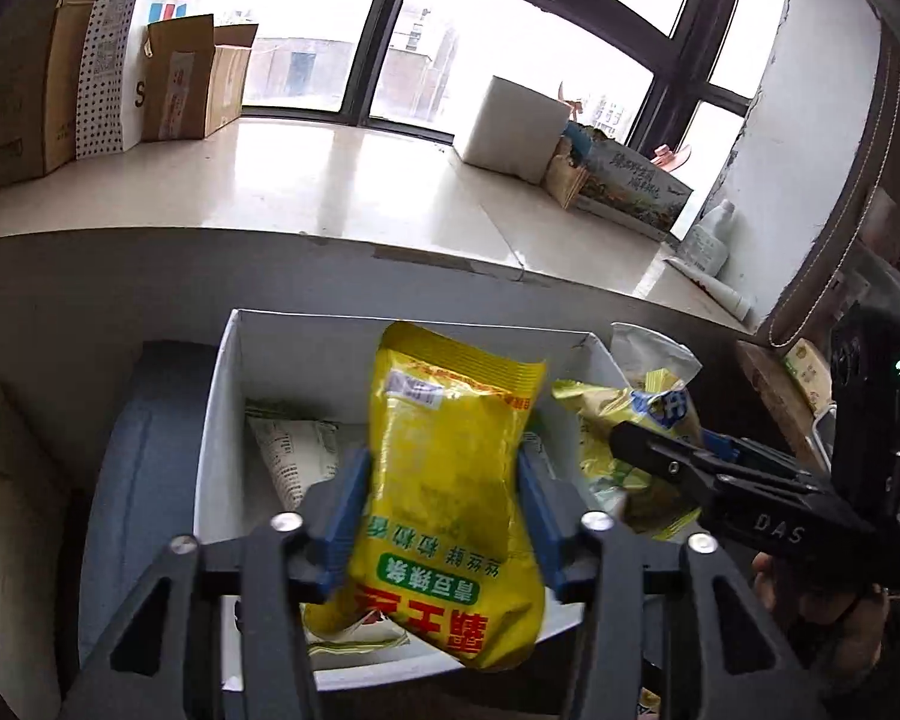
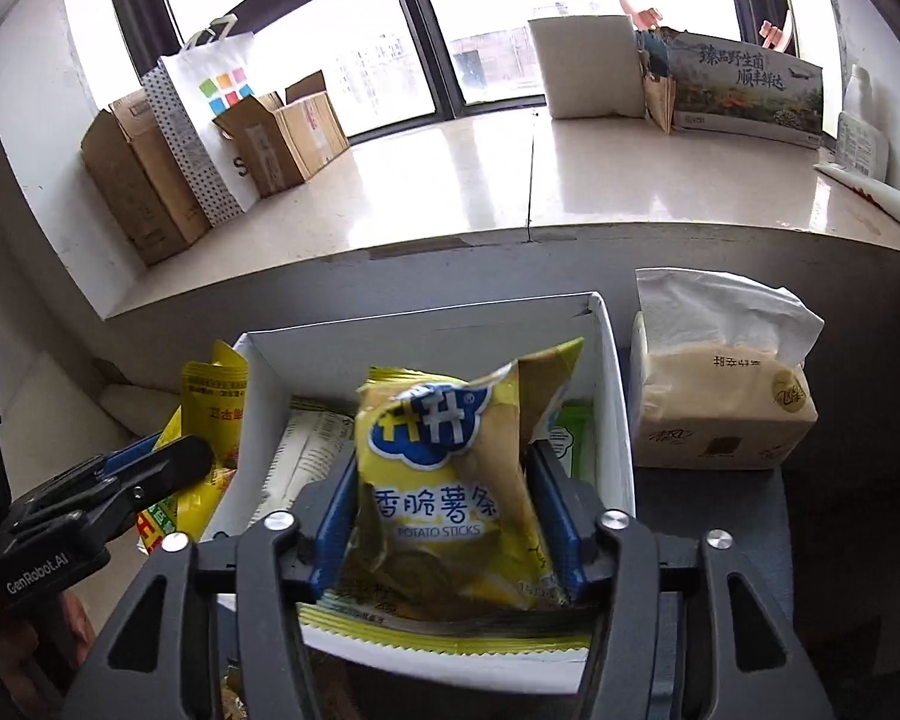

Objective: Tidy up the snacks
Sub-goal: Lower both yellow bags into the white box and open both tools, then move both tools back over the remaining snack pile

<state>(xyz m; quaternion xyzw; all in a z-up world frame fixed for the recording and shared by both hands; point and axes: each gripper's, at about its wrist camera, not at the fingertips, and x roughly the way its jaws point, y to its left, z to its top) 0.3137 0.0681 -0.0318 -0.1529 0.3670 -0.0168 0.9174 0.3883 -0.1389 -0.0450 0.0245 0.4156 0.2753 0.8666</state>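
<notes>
**Two snack bags over the white box**

On our far left, well away from both tongs, cardboard boxes [image 2: 144, 180] and a white paper bag with coloured squares [image 2: 222, 114] stand on the window ledge [image 2: 450, 192].

Our left tongs [image 1: 444, 516] have the yellow snack bag [image 1: 450, 480] between their blue pads [image 1: 348, 510]. The bag hangs tilted above the white box [image 1: 228, 420]. The fingers stand fairly wide, and from the left wrist view we cannot tell whether the pads press the bag or have let go.

Below and ahead of both tongs, the white box already holds a white printed packet [image 2: 306, 456] on its left side and a green packet [image 2: 576, 438] at its right wall.

Our right tongs [image 2: 444, 528] frame the potato sticks bag [image 2: 438, 480], which is crumpled and leans above the same box. Its lower edge lies across the box's near rim. Here too the fingers are spread, and we cannot tell whether they grip it.

Just right of the box, beside the right tongs, sits a soft pack of tissues [image 2: 720, 414] with one sheet sticking up. Farther back on the ledge stand a white block [image 2: 588, 66] and a printed gift box [image 2: 750, 90].
</notes>
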